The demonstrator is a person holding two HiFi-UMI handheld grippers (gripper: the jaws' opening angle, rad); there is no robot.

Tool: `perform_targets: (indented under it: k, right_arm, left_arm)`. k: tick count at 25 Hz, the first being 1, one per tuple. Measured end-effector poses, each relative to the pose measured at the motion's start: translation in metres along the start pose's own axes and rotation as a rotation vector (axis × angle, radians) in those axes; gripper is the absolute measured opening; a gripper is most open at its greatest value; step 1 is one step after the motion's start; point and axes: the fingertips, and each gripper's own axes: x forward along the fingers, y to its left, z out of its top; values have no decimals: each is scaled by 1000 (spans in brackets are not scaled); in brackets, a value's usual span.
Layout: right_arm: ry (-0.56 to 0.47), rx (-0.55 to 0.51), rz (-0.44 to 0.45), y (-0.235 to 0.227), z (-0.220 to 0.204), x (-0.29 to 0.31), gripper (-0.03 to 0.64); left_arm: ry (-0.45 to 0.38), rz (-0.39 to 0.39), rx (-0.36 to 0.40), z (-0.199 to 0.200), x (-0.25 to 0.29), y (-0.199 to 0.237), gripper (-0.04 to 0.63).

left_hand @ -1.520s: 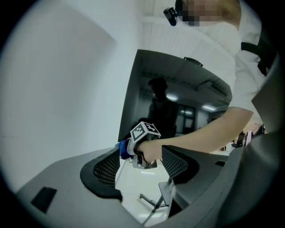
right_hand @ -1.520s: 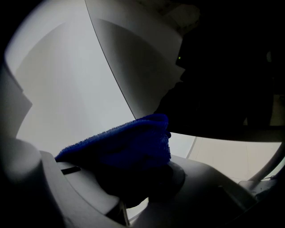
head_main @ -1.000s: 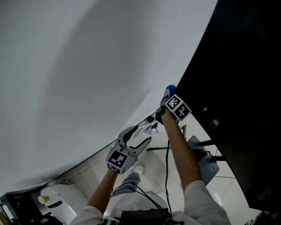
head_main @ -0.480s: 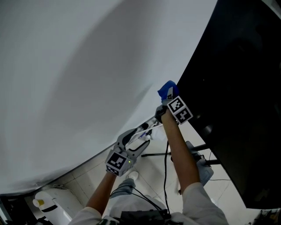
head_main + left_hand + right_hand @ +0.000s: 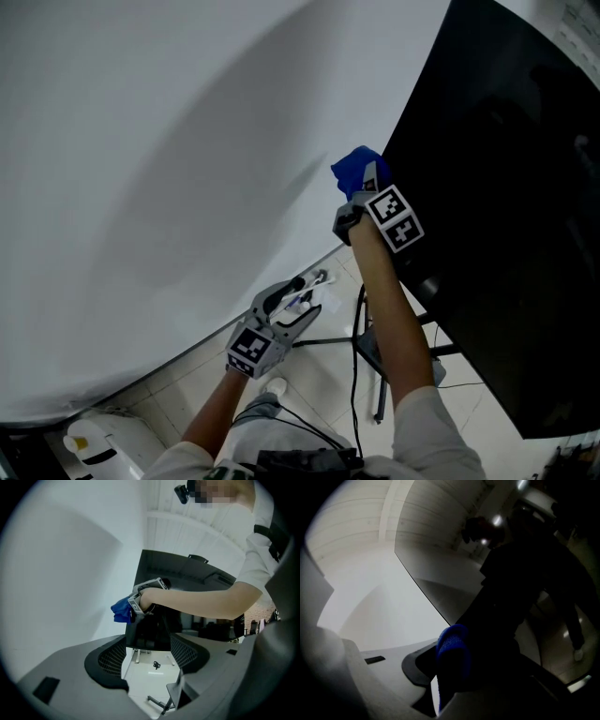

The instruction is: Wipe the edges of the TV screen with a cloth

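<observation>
Grips the blue cloth (image 5: 354,172) tight in the right claw (image 5: 366,186), wad pressed onto the left edge of the TV screen (image 5: 506,206). Holds the left claw (image 5: 319,289) spread and empty, below that edge and apart from it. Calls, likely, for a right-hand slide along the edge's upright run.

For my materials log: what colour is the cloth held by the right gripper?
Blue; the cloth shows best in the head view.
</observation>
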Motion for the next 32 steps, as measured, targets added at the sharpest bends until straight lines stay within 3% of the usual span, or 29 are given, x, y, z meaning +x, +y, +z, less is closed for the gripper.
perform_targets:
  k: [4, 10, 13, 18, 25, 32]
  right_arm:
    - [-28, -22, 22, 20, 28, 3, 69]
    - [-60, -50, 42, 44, 64, 7, 69]
    - [-82, -13, 50, 56, 85, 13, 69]
    - [-114, -34, 103, 89, 105, 27, 69]
    - [-157, -68, 144, 126, 161, 35, 69]
    - [-201, -74, 196, 187, 214, 45, 69]
  left_arm:
    - [-28, 2, -34, 13, 0, -8, 288]
    - [-36, -6, 2, 11, -4, -14, 288]
    - [-31, -11, 15, 18, -6, -12, 288]
    - [-43, 7, 0, 36, -3, -7, 287]
    - [-47, -77, 32, 52, 21, -36, 287]
    - [-66, -72, 42, 88, 22, -25, 288]
